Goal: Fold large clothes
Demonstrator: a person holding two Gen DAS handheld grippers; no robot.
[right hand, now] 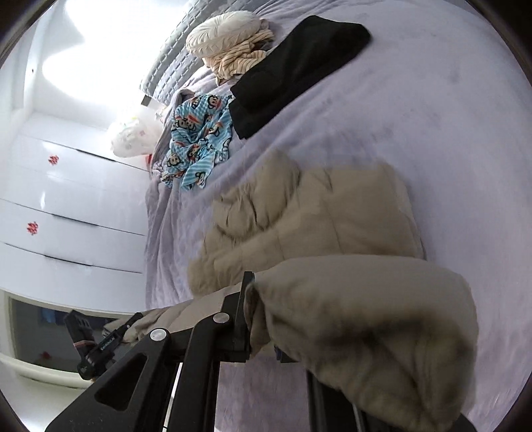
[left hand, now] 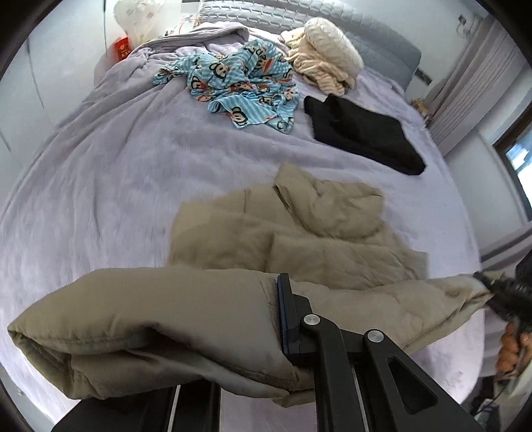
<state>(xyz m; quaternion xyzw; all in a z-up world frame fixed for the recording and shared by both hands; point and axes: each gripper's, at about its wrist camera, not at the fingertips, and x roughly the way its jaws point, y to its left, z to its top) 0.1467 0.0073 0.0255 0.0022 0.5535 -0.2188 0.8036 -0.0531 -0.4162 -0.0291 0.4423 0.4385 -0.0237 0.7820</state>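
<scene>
left wrist view: your left gripper [left hand: 282, 319] is clamped on a thick fold of the beige padded jacket [left hand: 299, 232], jaws nearly closed with the fabric bunched between them and spilling out toward 9 o'clock. the rest of the jacket lies crumpled on the lavender bedspread [left hand: 99, 166] just beyond the fingers, at about 12 o'clock from the grip. at 3 o'clock, your right gripper [left hand: 488, 285] pinches the jacket's far edge, and part of a hand [left hand: 512, 349] shows on its handle below. farther up the bed, a black garment [left hand: 362, 133] lies flat at 1 o'clock, a blue monkey-print cloth [left hand: 239, 83] sits rumpled at 12 o'clock, and a cream bundle [left hand: 326, 56] rests near the grey quilted headboard [left hand: 266, 13].

right wrist view, rolled sideways: your right gripper [right hand: 262, 322] is likewise closed down tight on a puffy fold of the jacket [right hand: 316, 216], which drapes over the far finger toward 4 o'clock. the jacket's body lies on the bedspread [right hand: 432, 116] at 12 o'clock from the jaws. your left gripper [right hand: 129, 324] shows at 9 o'clock, holding the garment's other end. white drawers [right hand: 66, 199] with small red decorations fill the 9 to 10 o'clock side.
</scene>
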